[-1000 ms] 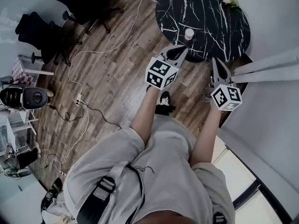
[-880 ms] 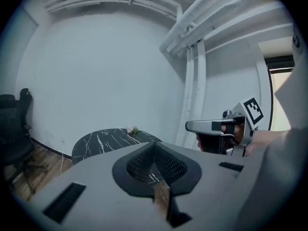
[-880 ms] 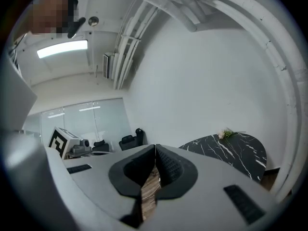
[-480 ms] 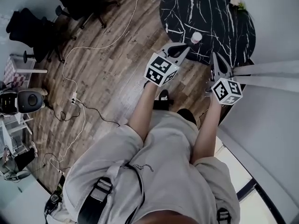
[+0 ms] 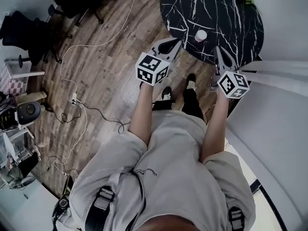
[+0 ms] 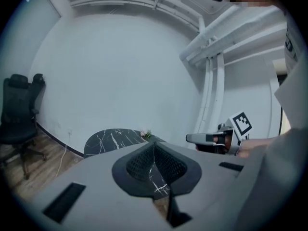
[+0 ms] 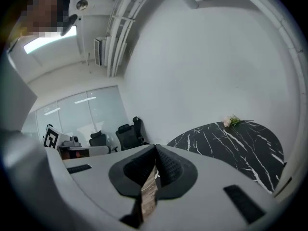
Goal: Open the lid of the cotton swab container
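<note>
On the black marble table [image 5: 231, 18], the cotton swab container [image 5: 200, 35] appears unopened; left gripper [image 5: 174, 43] and right gripper [image 5: 220, 55], jaws together and empty, hover short of it

The person is a step closer to the round black table [image 5: 226, 13]: a second foot [image 5: 191, 83] now shows just short of its near edge. The right gripper [image 5: 218, 51] now reaches over the table's rim. The left gripper [image 5: 176, 42] sits further left along that edge, farther from the white container [image 5: 200, 34].
</note>
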A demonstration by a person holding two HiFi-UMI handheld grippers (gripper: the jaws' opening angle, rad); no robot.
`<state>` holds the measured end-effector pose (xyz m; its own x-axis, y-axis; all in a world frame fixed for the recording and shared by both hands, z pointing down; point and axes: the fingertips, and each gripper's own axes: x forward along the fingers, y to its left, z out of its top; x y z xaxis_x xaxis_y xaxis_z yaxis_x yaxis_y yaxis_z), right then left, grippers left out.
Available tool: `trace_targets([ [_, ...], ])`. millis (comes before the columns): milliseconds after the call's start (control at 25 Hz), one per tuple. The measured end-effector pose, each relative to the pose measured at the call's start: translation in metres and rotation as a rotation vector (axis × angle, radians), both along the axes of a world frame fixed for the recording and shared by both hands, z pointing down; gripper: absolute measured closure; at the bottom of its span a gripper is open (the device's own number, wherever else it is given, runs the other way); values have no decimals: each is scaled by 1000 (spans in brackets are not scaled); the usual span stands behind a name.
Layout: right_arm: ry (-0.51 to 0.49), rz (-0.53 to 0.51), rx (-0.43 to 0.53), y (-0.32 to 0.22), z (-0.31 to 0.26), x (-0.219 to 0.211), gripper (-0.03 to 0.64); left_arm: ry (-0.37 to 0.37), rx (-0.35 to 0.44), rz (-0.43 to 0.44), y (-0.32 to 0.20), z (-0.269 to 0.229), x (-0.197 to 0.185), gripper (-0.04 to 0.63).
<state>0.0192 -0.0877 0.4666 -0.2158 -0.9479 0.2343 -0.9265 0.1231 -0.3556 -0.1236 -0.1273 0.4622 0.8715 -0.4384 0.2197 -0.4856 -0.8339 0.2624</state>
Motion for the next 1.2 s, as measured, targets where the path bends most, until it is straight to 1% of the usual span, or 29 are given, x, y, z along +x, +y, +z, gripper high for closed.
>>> trace_targets([
  [80,-16,-15,-5,-13,5,9,581,61,-3,11,-8,-5,4,572],
  [120,-11,-28,-10,-21,7,13,582,77,9,17,-12,-7,8,572],
  [160,-2,-42,-12,-29,7,18,582,76,25,19,-16,-8,13,572],
  [360,13,-111,5,-68,2,46,582,2,72,-17,-37,-7,46,572],
  [440,18,-146,2,-81,3,61,581,-3,91,-28,-44,-9,62,572],
  [600,44,-224,-16,-104,11,85,581,15,119,-53,-55,-16,95,572],
  [720,66,-290,-18,-116,20,99,581,-25,130,-110,-64,-9,113,572],
  [800,106,-348,-12,-120,31,105,581,-56,128,-150,-66,-1,118,572],
  [920,151,-415,-35,-123,52,115,580,-93,109,-196,-67,10,121,572],
  [1040,177,-469,-66,-125,74,114,580,-81,85,-213,-62,18,120,572],
  [1120,223,-512,-78,-126,89,107,580,-62,67,-216,-60,22,116,572],
  [1200,260,-550,-96,-124,103,99,580,-77,48,-226,-58,30,111,572],
])
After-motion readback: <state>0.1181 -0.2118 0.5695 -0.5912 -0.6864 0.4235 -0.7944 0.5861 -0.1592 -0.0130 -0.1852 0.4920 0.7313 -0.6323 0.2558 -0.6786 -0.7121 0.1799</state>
